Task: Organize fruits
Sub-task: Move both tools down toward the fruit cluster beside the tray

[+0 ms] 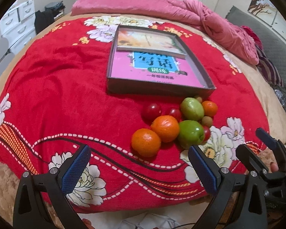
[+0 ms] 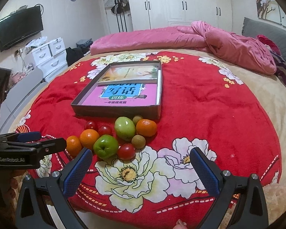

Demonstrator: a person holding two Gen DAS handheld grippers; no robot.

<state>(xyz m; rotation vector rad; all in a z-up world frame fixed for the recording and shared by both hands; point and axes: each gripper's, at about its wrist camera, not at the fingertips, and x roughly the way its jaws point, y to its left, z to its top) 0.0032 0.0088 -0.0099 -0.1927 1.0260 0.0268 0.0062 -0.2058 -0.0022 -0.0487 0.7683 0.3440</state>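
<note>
A cluster of fruit lies on the red floral blanket in front of a shallow grey box. It holds oranges, green apples, red tomatoes and small brown longans. The same cluster shows in the right wrist view, with a green apple nearest and the box behind it. My left gripper is open and empty, just short of the nearest orange. My right gripper is open and empty, to the right of the fruit.
Two books lie inside the box. A pink quilt is bunched at the bed's far side. White drawers and a wall TV stand to the left. The bed's near edge is just below both grippers.
</note>
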